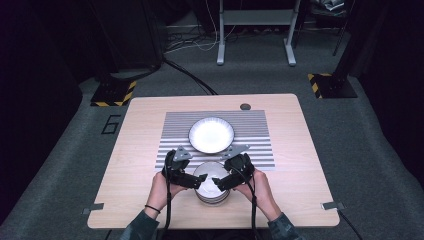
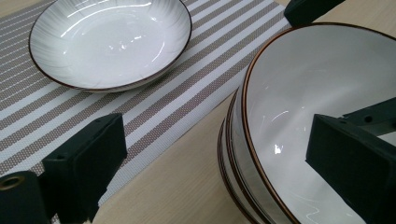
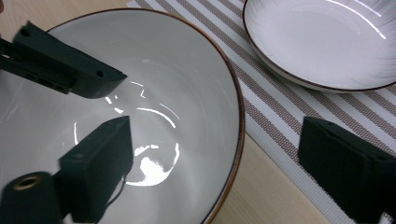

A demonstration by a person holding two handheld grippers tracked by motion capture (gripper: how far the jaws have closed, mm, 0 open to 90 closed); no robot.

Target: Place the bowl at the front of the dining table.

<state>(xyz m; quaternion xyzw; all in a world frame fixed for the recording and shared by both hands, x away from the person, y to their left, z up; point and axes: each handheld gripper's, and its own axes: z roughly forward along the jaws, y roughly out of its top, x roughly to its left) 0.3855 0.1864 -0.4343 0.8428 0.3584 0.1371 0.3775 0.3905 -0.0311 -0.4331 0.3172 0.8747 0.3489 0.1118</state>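
A stack of white bowls with brown rims [image 1: 212, 197] stands near the table's front edge. My left gripper [image 1: 199, 180] sits at the top bowl's left rim and my right gripper [image 1: 218, 183] at its right rim. In the left gripper view the top bowl [image 2: 317, 79] has its rim running between the two wide-apart jaws of the left gripper [image 2: 217, 140], with no pad touching it. In the right gripper view one jaw of the right gripper [image 3: 219, 154] hangs inside the bowl [image 3: 177, 70] and the other outside, also clear of the rim. Both are open.
A shallow white dish [image 1: 211, 135] with a brown rim rests on a striped placemat [image 1: 175, 135] just behind the stack. The wooden table [image 1: 135, 150] has bare wood left and right. A small dark disc [image 1: 245, 106] lies at the far edge.
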